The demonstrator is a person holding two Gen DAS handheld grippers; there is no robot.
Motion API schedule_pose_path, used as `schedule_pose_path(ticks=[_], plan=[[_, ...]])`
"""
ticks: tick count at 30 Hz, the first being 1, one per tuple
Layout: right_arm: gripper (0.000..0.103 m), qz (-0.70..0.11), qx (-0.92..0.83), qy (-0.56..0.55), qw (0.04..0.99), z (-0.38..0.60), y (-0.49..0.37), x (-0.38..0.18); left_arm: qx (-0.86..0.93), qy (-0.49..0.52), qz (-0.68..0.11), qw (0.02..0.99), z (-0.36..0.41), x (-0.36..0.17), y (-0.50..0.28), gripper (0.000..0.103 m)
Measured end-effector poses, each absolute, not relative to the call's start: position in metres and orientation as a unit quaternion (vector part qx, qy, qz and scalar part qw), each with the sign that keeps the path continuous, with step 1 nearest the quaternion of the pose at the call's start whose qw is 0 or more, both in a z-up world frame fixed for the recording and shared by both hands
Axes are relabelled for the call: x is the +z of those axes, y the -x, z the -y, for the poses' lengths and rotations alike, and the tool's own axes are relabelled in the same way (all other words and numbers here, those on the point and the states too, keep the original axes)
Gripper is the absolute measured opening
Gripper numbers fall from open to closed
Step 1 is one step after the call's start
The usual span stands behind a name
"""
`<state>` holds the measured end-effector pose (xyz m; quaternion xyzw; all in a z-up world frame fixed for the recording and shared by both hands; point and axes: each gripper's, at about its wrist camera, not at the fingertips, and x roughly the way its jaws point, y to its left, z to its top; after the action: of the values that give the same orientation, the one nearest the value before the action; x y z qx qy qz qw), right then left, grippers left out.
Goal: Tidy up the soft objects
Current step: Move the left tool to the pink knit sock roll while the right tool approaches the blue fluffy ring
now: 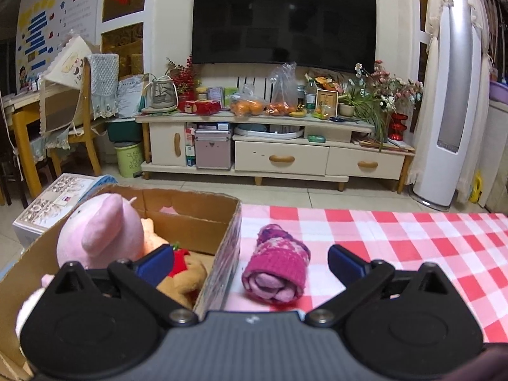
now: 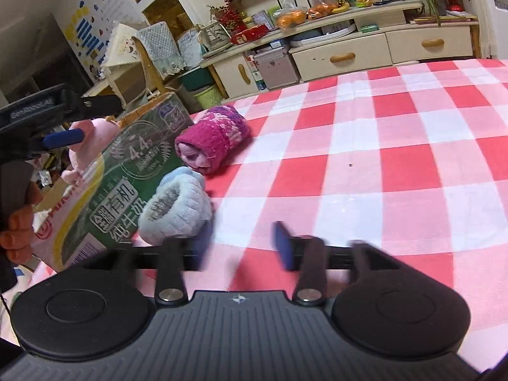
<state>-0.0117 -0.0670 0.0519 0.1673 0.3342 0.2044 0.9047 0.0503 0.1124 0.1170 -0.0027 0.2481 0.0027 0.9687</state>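
Both tongs, left (image 1: 250,262) and right (image 2: 241,247), spread empty; I'd straddle the blue sock roll (image 2: 176,209) just ahead-left, squeezing gently.

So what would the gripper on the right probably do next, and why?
Probably ease forward-left and close on the blue fluffy roll. The right gripper is open and empty just short of it, and the roll lies outside the cardboard box.

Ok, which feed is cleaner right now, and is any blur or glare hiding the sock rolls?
Left wrist view: sharp, dim warm light; magenta sock roll crisp between the open left gripper fingers; fisheye bends the TV. Right wrist view: right gripper fingers motion-smeared, near blue sock roll soft, table edges curved. No glare on either.
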Motion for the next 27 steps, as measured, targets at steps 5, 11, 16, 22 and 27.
schedule_pose_path(ticks=[5,11,16,22,27], plan=[[0.101,-0.314,0.223,-0.144,0.911,0.042,0.008,0.056,0.006,-0.008,-0.250,0.968,-0.106,0.114,-0.056,0.102],[0.101,-0.320,0.237,-0.071,0.914,-0.004,-0.007,0.051,-0.011,-0.029,-0.262,0.965,-0.097,0.109,-0.064,0.102],[0.103,-0.312,0.250,-0.023,0.917,-0.027,-0.015,0.048,-0.028,-0.038,-0.279,0.959,-0.091,0.104,-0.072,0.102],[0.103,-0.313,0.272,-0.040,0.909,-0.027,-0.026,0.043,-0.035,-0.061,-0.289,0.955,-0.083,0.100,-0.078,0.102],[0.078,-0.306,0.291,-0.030,0.906,-0.030,-0.023,0.043,-0.044,-0.065,-0.298,0.951,-0.075,0.095,-0.083,0.102]])
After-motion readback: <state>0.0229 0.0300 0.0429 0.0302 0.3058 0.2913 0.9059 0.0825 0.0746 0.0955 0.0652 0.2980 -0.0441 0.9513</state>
